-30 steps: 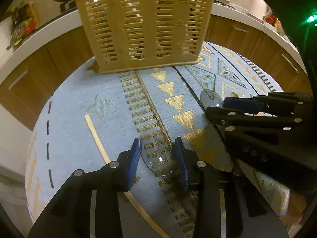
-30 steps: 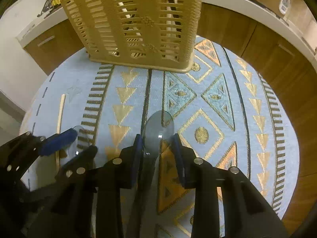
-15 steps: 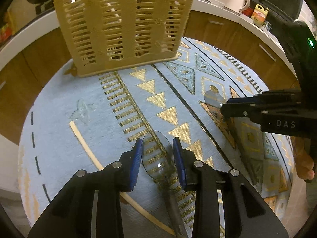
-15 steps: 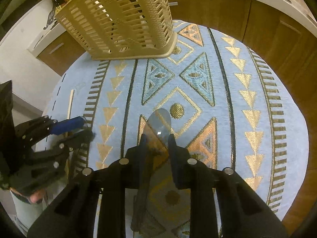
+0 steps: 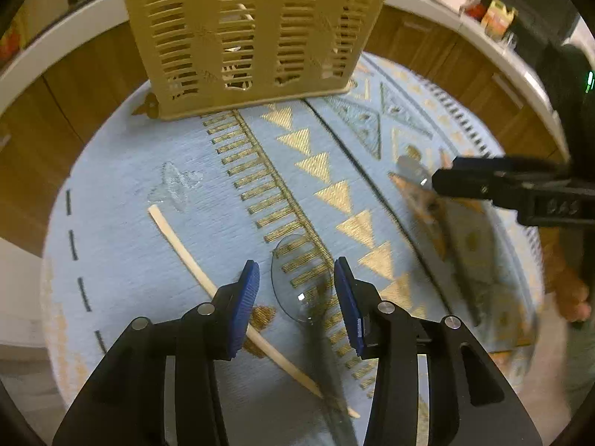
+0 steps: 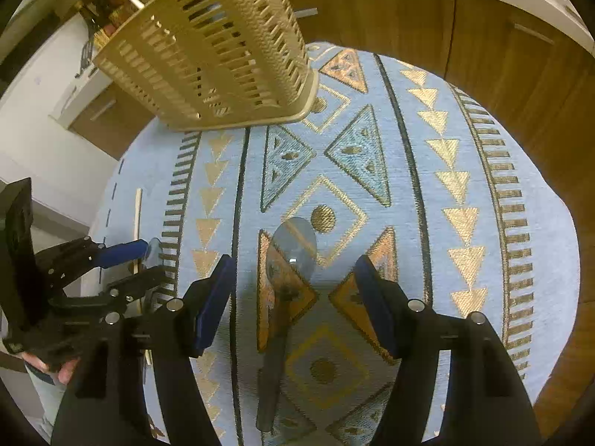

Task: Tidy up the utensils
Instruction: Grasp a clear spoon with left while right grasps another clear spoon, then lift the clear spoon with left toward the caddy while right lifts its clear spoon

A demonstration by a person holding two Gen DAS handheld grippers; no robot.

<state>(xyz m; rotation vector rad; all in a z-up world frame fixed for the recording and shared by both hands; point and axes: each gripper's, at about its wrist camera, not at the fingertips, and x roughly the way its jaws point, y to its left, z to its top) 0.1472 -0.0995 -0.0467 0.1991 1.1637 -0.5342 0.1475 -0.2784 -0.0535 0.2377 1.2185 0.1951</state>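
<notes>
Two clear plastic spoons lie on a round table with a blue and gold patterned cloth (image 5: 148,260). One spoon (image 5: 297,286) lies between the fingers of my left gripper (image 5: 297,304), which is open around it. The other spoon (image 6: 290,249), with a dark handle, lies on the cloth between the wide open fingers of my right gripper (image 6: 293,297). A beige slotted utensil basket (image 5: 253,37) stands at the far side of the table, also in the right wrist view (image 6: 215,63). A wooden chopstick (image 5: 223,297) lies left of the left spoon.
Wooden cabinets and a white countertop (image 5: 483,37) ring the table. The right gripper's arm (image 5: 520,186) shows at the right of the left wrist view. The left gripper (image 6: 126,260) shows at the left of the right wrist view.
Both grippers have opened: the right let go of its spoon, which now lies on the cloth, and the left jaws widened around theirs. The right gripper has drawn back.
</notes>
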